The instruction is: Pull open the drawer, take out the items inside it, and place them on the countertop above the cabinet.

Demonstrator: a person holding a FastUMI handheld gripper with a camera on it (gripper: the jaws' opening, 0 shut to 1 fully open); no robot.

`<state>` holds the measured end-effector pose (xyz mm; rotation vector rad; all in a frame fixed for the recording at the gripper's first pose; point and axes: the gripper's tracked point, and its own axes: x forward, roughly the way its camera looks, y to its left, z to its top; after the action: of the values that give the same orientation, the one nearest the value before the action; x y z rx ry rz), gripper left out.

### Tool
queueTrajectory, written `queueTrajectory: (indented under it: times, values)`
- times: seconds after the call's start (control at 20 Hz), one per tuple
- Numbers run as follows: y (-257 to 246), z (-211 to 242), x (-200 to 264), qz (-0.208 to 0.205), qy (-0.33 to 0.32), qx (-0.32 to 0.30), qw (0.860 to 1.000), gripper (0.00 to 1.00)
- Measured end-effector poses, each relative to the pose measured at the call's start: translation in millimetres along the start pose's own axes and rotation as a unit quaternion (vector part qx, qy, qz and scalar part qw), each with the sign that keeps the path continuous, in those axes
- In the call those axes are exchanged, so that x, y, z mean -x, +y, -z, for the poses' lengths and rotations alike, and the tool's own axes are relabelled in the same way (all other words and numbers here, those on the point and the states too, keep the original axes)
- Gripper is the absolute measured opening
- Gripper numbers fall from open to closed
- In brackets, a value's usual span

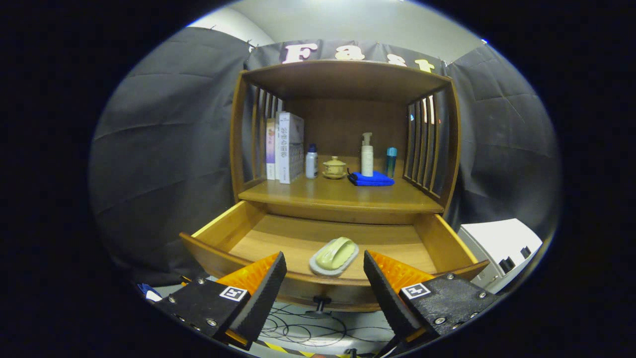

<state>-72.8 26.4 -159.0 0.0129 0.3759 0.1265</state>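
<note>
The wooden cabinet (pixel 343 149) stands against the black cloth wall, with slatted sides and an open compartment above a drawer. On the bench (pixel 343 195), the countertop surface inside that compartment, items stand in a row from left to right: upright books (pixel 285 146) against the left slats, a small white bottle with a dark cap (pixel 311 162) just beside them, a lidded ceramic cup on a saucer (pixel 334 168) near the middle, a folded blue cloth (pixel 371 179) with a white pump bottle (pixel 367 155) standing on it, and a slim blue-capped bottle (pixel 391 162) near the right slats. Below the bench, the drawer (pixel 238 226) is pulled well out, and its knob (pixel 321 302) shows under the front edge. Inside the drawer, a pale green soap-shaped item on a grey dish (pixel 334 255) lies on the drawer floor close to the front wall, slightly tilted (whether soap and dish are one piece cannot be told). The tongs (pixel 325 278) are spread wide, holding nothing, with the soap dish lying just ahead of them and between the lines of the two fingers. Loose cables (pixel 303 330) lie on the floor beneath the drawer front. A white box-like unit (pixel 502 248) sits to the right of the cabinet.
</note>
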Motion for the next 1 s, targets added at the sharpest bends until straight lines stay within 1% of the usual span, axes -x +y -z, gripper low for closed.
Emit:
queueTrajectory:
  times: [0.1,0.2,0.3,0.5,0.65,0.85,1.0]
  values:
    - [2.9,-12.7,-19.1,0.002,0.015,-0.021,1.000,0.97]
    - [-0.1,-14.6,-34.1,0.010,0.040,-0.031,0.999,0.97]
    - [2.0,-11.3,-53.2,0.009,0.072,-0.051,0.996,0.97]
    - [-8.2,-1.6,-90.6,0.046,0.118,-0.071,0.989,0.97]
    - [-7.4,12.1,-119.5,0.060,0.159,-0.091,0.981,0.96]
    - [-12.2,30.3,-141.3,0.082,0.198,-0.086,0.973,0.95]
    - [-16.4,43.0,-150.2,0.094,0.225,-0.079,0.967,0.91]
